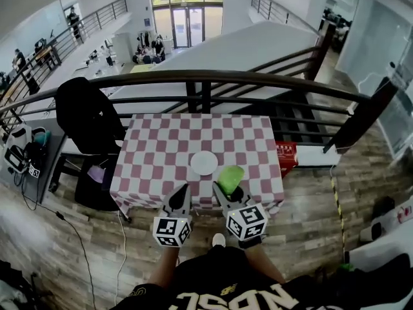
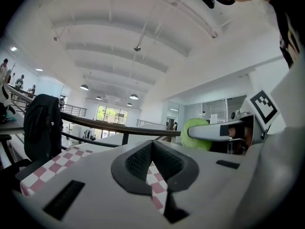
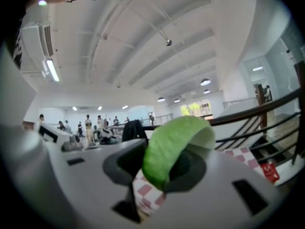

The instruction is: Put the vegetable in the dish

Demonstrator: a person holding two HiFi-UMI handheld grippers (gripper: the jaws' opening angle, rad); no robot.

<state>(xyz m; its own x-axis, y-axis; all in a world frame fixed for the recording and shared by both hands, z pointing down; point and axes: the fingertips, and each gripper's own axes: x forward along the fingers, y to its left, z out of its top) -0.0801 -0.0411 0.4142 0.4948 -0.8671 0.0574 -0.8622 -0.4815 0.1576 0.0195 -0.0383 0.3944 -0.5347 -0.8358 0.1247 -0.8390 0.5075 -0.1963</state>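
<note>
A green leafy vegetable (image 1: pixel 230 177) is held in my right gripper (image 1: pixel 227 189), above the near right part of the checked table (image 1: pixel 161 154). In the right gripper view the jaws are shut on the vegetable (image 3: pixel 174 149), which fills the gap and curls over the right jaw. A small white round dish (image 1: pixel 204 163) sits on the table just ahead of it, to the left. My left gripper (image 1: pixel 181 192) hovers over the near table edge, shut and empty; its jaws (image 2: pixel 153 162) meet in the left gripper view, where the vegetable (image 2: pixel 196 133) shows at right.
A dark railing (image 1: pixel 206 79) runs behind the table. A black chair (image 1: pixel 87 118) with a coat stands at the table's left. A red box (image 1: pixel 286 157) lies on the floor at the right. Cables trail over the wooden floor at the left.
</note>
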